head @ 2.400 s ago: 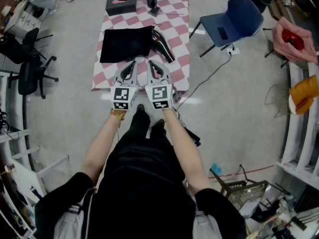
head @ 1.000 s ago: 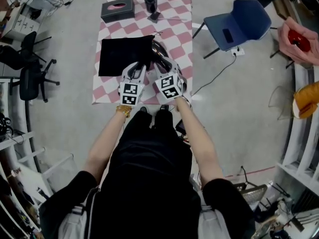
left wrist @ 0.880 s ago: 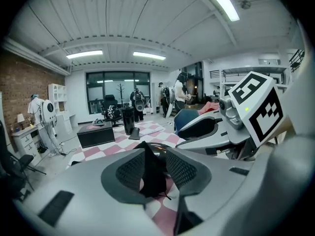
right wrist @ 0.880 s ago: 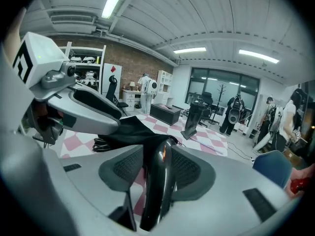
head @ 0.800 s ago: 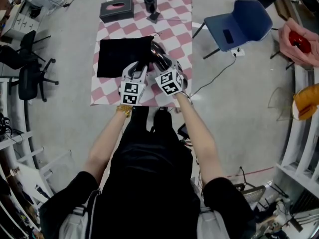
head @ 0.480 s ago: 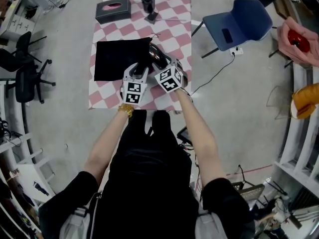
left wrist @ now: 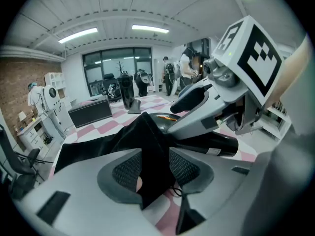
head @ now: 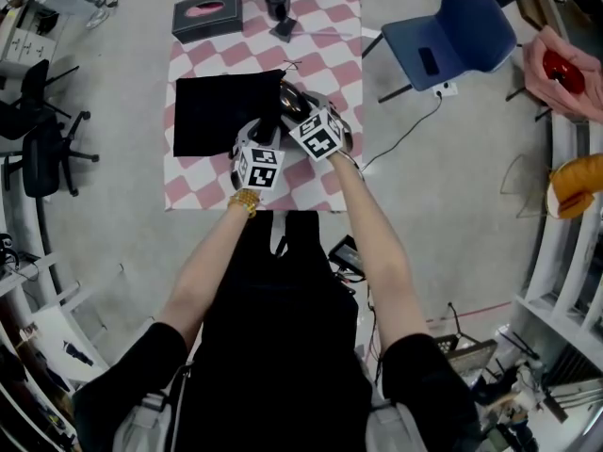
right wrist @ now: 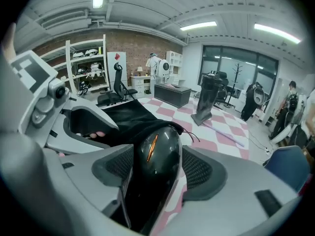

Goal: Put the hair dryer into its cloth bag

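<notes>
The black hair dryer [right wrist: 160, 149] lies on the pink-checked table [head: 325, 26] just beside the mouth of its black cloth bag [head: 215, 113], still outside it, as a person brings a hand-held gripper down on each. The right gripper [right wrist: 156, 173] straddles the dryer's glossy body, its jaws spread wide and not yet clamped; the left gripper [left wrist: 155, 170] has its jaws at full spread with a raised fold of the bag's mouth standing between the pads, loose. Both pairs of jaws have just been opening. To do the pick-up well, the left would likely need to pinch only the top layer of cloth so the mouth can be lifted open, while the right closes squarely across the slippery body rather than near its end. A little over two seconds earlier both grippers hovered side by side at the table's near edge, short of bag and dryer; now they sit over them. A dark tissue box [head: 207, 14] stands at the far end, and a blue chair [head: 452, 31] to the right.
</notes>
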A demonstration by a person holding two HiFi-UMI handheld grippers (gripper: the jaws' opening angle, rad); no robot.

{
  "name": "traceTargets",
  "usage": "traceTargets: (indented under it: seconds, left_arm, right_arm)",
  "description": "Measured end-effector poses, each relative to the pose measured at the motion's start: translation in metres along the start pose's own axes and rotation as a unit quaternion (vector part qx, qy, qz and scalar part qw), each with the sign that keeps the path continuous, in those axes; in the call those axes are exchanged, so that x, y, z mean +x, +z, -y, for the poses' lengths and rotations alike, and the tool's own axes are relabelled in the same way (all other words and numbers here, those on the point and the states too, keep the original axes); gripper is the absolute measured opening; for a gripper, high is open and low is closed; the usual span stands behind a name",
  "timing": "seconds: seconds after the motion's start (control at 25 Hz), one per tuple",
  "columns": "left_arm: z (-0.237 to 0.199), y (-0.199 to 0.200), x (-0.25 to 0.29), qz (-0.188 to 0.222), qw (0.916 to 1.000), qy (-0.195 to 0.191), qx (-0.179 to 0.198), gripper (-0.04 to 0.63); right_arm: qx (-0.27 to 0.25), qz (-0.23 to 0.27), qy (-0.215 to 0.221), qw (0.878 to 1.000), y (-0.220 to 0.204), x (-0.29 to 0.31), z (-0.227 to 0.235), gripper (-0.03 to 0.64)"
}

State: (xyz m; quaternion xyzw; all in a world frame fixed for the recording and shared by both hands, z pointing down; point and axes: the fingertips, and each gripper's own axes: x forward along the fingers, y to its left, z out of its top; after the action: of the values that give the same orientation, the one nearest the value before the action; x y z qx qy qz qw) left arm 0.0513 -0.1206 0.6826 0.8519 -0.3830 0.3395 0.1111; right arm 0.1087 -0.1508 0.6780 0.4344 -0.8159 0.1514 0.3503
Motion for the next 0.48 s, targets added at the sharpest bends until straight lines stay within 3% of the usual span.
traceTargets:
  seconds: [0.16,0.48]
  left_arm:
    - [-0.003,-0.005,0.008,-0.032,0.9993,0.014,0.011,0.164]
    - [-0.007,-0.010,0.016,-0.053,0.9982,0.012,0.025,0.161]
  right_arm:
    - [-0.007,-0.016,0.026,0.999,-0.002,0.001,-0.004,0.298]
    - [-0.011,-0.040,0.022,0.999,-0.002,0.004,-0.004,0.310]
